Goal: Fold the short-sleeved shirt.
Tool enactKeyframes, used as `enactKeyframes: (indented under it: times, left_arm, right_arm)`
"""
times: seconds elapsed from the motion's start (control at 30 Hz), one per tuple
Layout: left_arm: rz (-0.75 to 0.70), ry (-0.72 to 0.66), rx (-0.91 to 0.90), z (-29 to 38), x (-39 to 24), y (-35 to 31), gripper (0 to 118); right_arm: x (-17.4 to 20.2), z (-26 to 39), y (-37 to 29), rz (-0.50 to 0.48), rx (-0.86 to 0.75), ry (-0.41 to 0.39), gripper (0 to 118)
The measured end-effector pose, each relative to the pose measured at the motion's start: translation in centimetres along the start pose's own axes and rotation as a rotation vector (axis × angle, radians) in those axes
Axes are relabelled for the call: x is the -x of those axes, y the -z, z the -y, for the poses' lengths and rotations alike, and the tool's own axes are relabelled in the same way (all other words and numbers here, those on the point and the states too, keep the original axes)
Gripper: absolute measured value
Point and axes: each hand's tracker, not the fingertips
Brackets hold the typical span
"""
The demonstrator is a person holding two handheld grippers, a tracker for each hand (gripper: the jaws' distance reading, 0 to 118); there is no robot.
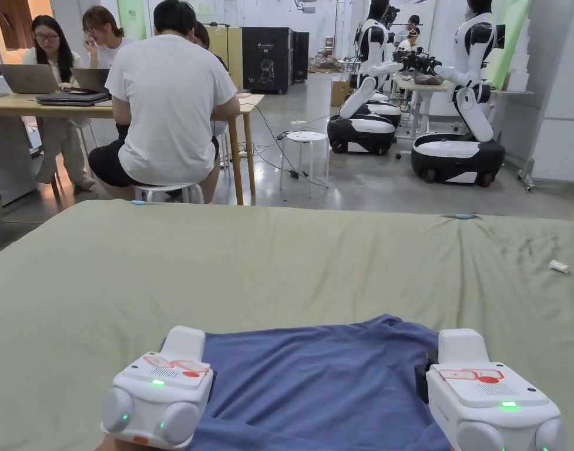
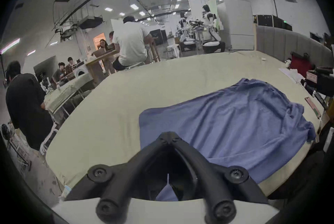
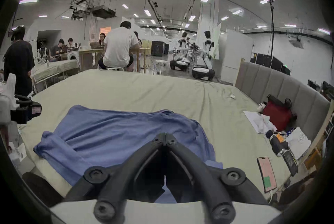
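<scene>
Shirt [image 1: 321,381], blue, lies on the green bed sheet [image 1: 279,264] at the near edge, spread roughly flat but rumpled. Left gripper [image 2: 169,135] sits at the shirt's left edge; in its own view the jaw tips meet, clenched, with blue cloth showing behind them, but whether any fabric is pinched between them I cannot tell. Shirt body runs across between the two tools, wrinkled, its far edge bunched; one sleeve looks crumpled in the left gripper view. Right gripper [image 3: 165,137] sits at the shirt's right edge, tips likewise pressed together over blue cloth, hold on fabric unclear. Progress, by my reading: early. No crisp fold line shows; the garment appears laid out and being positioned or smoothed, so sleeves and body folds are likely all still to do. Further right on the bed, by the grey headboard [image 3: 282,86], lie a phone [image 3: 266,173], a red bag [image 3: 278,117] and loose papers. Writing: red markings on the gripper housings and a logo on a black cabinet in the background, none legible.
</scene>
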Motion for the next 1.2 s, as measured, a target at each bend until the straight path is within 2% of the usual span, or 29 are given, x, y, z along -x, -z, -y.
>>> enactKeyframes:
  times: [0.17, 0.3, 0.33, 0.4, 0.43, 0.47, 0.5, 0.53, 0.6, 0.7, 0.83, 0.87, 0.9, 0.93, 0.97, 1.03, 1.07, 1.13, 1.2]
  left_arm:
    - [-0.024, -0.026, 0.093, 1.0, 2.0, 5.7, 0]
    - [-0.058, -0.028, 0.130, -0.9, 3.5, 10.9, 0]
    - [-0.084, -0.006, 0.136, -1.8, 3.7, 12.2, 12]
    - [-0.145, 0.045, 0.164, -2.6, 4.2, 15.7, 66]
    - [-0.151, 0.057, 0.182, -3.1, 4.3, 17.5, 77]
    - [-0.142, 0.053, 0.200, -3.5, 4.4, 18.8, 77]
    - [-0.138, 0.041, 0.214, -3.9, 4.7, 20.3, 106]
    - [-0.137, 0.043, 0.225, -4.3, 4.8, 21.8, 108]
    - [-0.109, 0.056, 0.307, -4.6, 4.8, 24.8, 106]
    - [-0.115, 0.059, 0.326, -4.8, 4.5, 28.0, 105]
    - [-0.048, -0.004, 0.375, -4.4, 4.3, 27.9, 98]
    - [-0.019, -0.032, 0.373, -4.8, 4.5, 26.9, 88]
    - [0.012, -0.069, 0.363, -5.2, 4.5, 26.2, 60]
    - [0.010, -0.068, 0.340, -5.6, 4.1, 25.4, 26]
    - [0.000, -0.035, 0.322, -5.8, 3.4, 24.8, 2]
    - [-0.025, 0.052, 0.311, -6.3, 2.5, 23.8, 1]
    - [0.001, 0.038, 0.307, -6.5, 2.2, 23.3, 1]
    - [-0.006, 0.027, 0.275, -7.0, 2.1, 22.5, 1]
    - [-0.014, 0.039, 0.266, -7.2, 1.7, 22.0, 1]
  right_arm:
    - [-0.2, -0.1, 4.6, -0.001, 0.051, -0.016, 0]
    - [-0.7, -0.4, 8.8, -0.005, 0.087, -0.032, 0]
    - [-0.9, -0.6, 9.7, -0.001, 0.092, -0.040, 0]
    - [-1.7, -0.7, 11.4, 0.004, 0.102, -0.044, 0]
    - [-2.1, -0.9, 12.3, 0.007, 0.112, -0.042, 0]
    - [-2.5, -1.0, 13.0, 0.012, 0.121, -0.042, 0]
    - [-3.0, -1.1, 13.7, 0.019, 0.126, -0.042, 0]
    - [-3.6, -1.1, 13.9, 0.025, 0.130, -0.040, 0]
    - [-4.8, -1.2, 14.9, 0.032, 0.148, -0.035, 0]
    - [-7.4, -0.8, 16.6, 0.041, 0.188, -0.023, 0]
    - [-11.4, -1.3, 18.6, 0.108, 0.243, 0.005, 0]
    - [-12.1, -1.4, 19.4, 0.112, 0.258, 0.013, 1]
    - [-12.9, -1.5, 20.4, 0.111, 0.271, 0.024, 5]
    - [-13.5, -1.6, 21.2, 0.106, 0.282, 0.033, 17]
    - [-13.8, -1.7, 22.3, 0.097, 0.300, 0.037, 50]
    - [-13.9, -1.8, 24.8, 0.071, 0.364, 0.045, 110]
    - [-13.7, -1.7, 25.6, 0.060, 0.366, 0.042, 118]
    - [-13.0, -1.7, 27.1, 0.025, 0.331, 0.004, 115]
    - [-12.2, -1.7, 28.5, 0.028, 0.360, 0.005, 115]
